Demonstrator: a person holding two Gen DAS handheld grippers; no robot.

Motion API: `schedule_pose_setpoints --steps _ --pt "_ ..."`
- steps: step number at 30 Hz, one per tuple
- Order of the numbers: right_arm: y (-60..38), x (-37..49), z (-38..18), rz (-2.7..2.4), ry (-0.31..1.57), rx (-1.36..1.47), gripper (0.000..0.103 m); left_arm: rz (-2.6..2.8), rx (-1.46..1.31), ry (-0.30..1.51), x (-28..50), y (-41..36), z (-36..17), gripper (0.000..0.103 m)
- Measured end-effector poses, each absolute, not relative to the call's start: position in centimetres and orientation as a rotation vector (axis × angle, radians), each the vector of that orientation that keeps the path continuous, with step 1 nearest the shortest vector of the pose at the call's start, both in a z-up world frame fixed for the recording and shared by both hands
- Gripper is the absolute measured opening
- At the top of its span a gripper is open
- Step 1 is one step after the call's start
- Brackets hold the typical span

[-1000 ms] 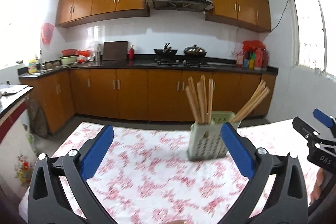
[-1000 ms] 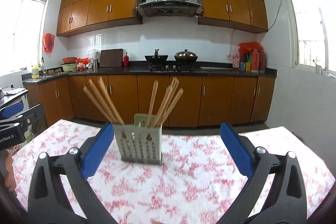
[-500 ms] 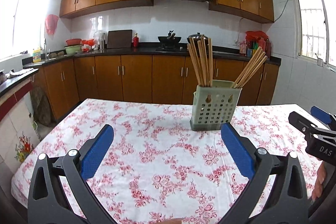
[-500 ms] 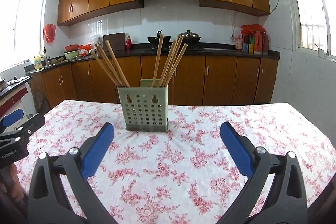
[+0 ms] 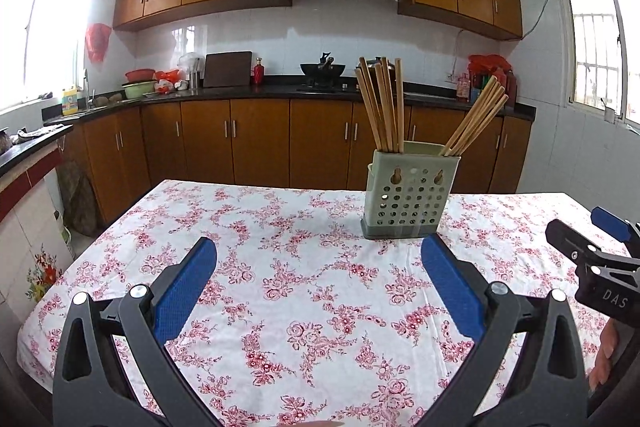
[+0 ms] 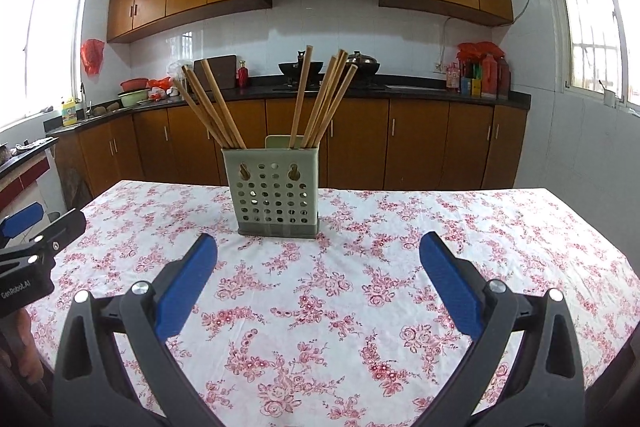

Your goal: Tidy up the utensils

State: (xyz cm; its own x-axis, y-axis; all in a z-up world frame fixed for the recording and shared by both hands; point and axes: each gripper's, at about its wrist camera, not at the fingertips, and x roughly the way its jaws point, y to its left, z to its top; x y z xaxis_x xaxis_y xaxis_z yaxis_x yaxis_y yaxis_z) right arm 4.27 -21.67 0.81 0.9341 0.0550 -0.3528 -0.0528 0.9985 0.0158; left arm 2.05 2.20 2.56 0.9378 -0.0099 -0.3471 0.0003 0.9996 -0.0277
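Chopsticks (image 6: 218,107) stand in a perforated green holder (image 6: 276,197) on the floral tablecloth (image 6: 360,291), split into two bunches: one leaning left (image 5: 380,103), the other fanned right (image 5: 476,119). No loose utensil shows on the cloth, so they already lie sorted — whether that marks an end or a set-up for re-sorting, this moment cannot settle.

Both tools hover short of the holder, apart from it. The left gripper (image 5: 320,287) has its jaws spread wide and holds nothing; the right gripper (image 6: 318,279) is likewise wide and empty.

If any stick is to be handled, I'd judge it best gripped near its upper end, lifted straight along its length so the light holder isn't tipped — the free gripper could steady it. How the compartments divide inside is probably hidden from both views.
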Motion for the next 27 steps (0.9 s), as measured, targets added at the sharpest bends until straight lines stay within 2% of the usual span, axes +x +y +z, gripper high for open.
schedule_pose_setpoints --steps 27 --pt "-21.82 4.46 0.41 0.049 0.366 0.016 0.099 -0.011 -0.025 0.361 2.13 1.63 2.34 0.101"
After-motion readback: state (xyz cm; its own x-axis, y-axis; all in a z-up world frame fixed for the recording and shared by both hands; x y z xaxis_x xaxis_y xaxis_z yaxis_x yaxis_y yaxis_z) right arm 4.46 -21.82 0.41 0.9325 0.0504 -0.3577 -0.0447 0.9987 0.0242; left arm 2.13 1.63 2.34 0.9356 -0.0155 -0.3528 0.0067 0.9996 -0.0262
